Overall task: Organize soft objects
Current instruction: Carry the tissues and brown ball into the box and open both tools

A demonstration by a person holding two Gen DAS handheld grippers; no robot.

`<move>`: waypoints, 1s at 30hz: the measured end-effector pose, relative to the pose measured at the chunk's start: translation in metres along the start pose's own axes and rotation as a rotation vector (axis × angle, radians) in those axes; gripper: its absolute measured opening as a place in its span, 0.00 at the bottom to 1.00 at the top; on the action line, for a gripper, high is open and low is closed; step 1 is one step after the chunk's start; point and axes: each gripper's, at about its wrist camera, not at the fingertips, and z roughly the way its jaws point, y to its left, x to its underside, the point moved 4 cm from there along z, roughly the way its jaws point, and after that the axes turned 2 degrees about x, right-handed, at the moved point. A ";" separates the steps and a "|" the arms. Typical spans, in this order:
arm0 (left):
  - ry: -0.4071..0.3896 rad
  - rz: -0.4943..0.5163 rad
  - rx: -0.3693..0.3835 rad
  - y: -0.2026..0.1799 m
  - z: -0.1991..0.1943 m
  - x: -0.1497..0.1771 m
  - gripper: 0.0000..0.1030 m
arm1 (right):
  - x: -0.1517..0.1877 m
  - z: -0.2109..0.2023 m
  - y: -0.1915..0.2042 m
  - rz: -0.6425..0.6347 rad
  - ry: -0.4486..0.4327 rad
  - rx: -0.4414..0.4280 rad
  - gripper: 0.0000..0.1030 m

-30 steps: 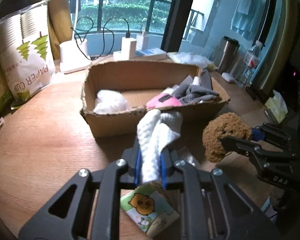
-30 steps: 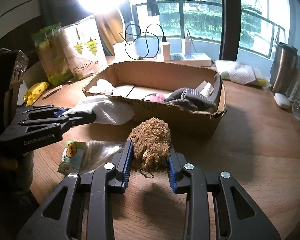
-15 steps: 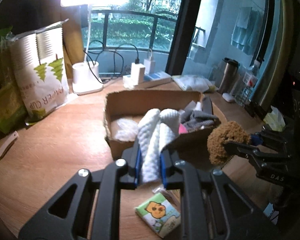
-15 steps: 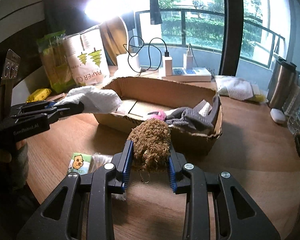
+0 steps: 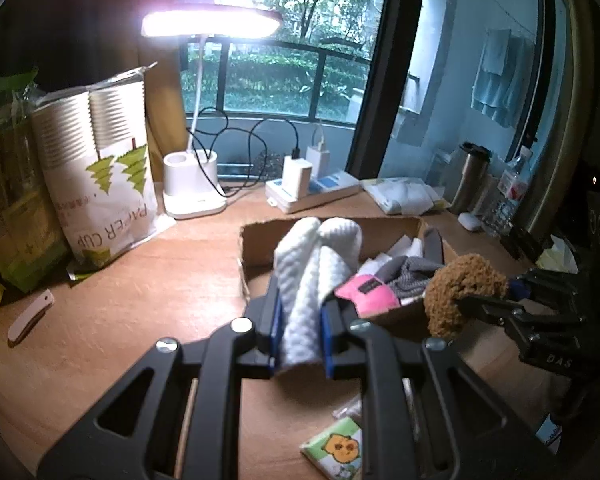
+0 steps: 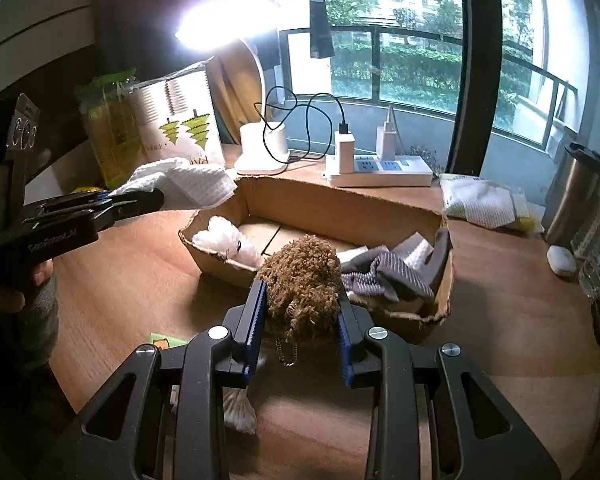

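The left gripper (image 5: 300, 334) is clamped on a folded white waffle-textured cloth (image 5: 314, 276), the right gripper (image 6: 300, 320) on a curly brown plush toy (image 6: 304, 280); both are held above the wooden table beside the cardboard box (image 6: 324, 208).

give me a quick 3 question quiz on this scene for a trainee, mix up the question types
1. True or false: the left tool is shut on the white cloth.
2. Multiple choice: what does the right tool hold? A) a grey sock B) the brown fuzzy toy C) a paper cup pack
3. Short answer: name two soft things already lying in the cardboard box.

Key:
1. True; the cloth is pinched between its two fingers, up off the table.
2. B
3. Any two of: the grey striped cloth, the pink item, the white crumpled bundle at the box's left end.
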 end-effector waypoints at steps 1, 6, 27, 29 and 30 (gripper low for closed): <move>-0.004 0.001 0.000 0.001 0.000 -0.002 0.15 | -0.002 0.001 0.000 0.000 -0.002 -0.001 0.32; -0.030 0.003 0.008 0.004 0.001 -0.013 0.15 | -0.009 0.007 -0.004 0.002 -0.007 -0.004 0.32; -0.093 0.034 0.009 0.010 0.033 -0.035 0.16 | -0.039 0.039 -0.044 0.051 -0.037 0.059 0.32; -0.084 0.035 0.007 0.010 0.039 -0.034 0.16 | -0.040 0.044 -0.049 0.062 -0.031 0.064 0.32; -0.078 0.033 0.008 0.010 0.043 -0.034 0.16 | -0.040 0.046 -0.052 0.066 -0.029 0.064 0.32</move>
